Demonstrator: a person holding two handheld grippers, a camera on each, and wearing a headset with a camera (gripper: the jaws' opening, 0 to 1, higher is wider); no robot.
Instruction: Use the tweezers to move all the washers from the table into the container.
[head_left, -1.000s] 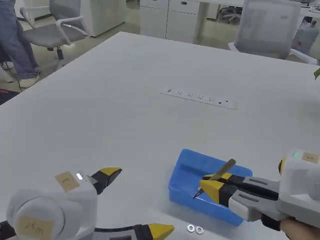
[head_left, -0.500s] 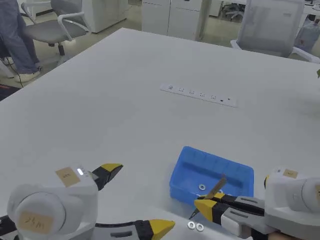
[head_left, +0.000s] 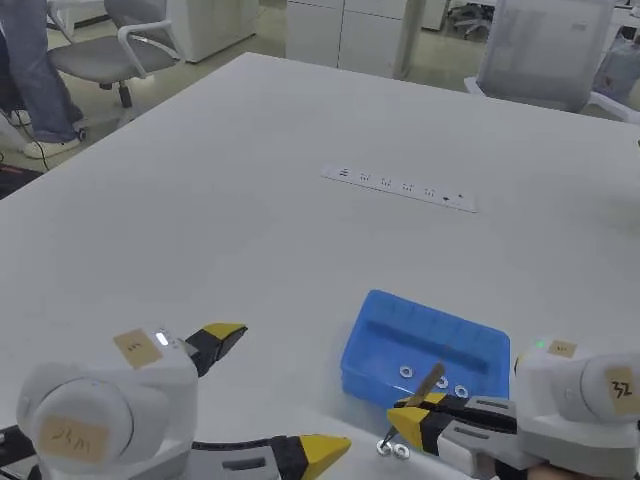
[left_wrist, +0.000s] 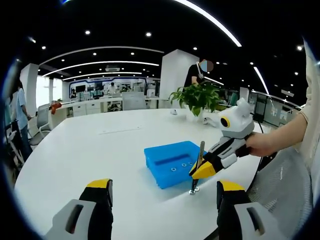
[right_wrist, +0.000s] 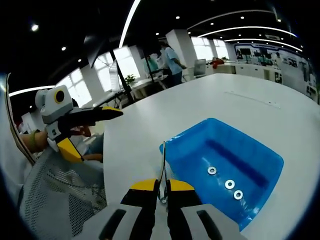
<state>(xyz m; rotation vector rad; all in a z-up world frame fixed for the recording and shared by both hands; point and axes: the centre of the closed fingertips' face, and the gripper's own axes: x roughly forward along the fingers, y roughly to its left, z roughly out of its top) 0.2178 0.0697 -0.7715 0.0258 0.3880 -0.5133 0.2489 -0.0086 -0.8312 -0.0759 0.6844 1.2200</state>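
Washers (head_left: 392, 450) lie flat by the container (head_left: 400, 335); your right gripper (head_left: 405, 415), clamped on the tweezers (head_left: 431, 382), could flick one away. Your left gripper (head_left: 278, 393) gapes empty

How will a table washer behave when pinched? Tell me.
The washers look thin, flat and shiny, so they are probably light and apt to slip from the fine tweezers. Lying flat on the smooth table, one will likely slide if nudged, not roll.
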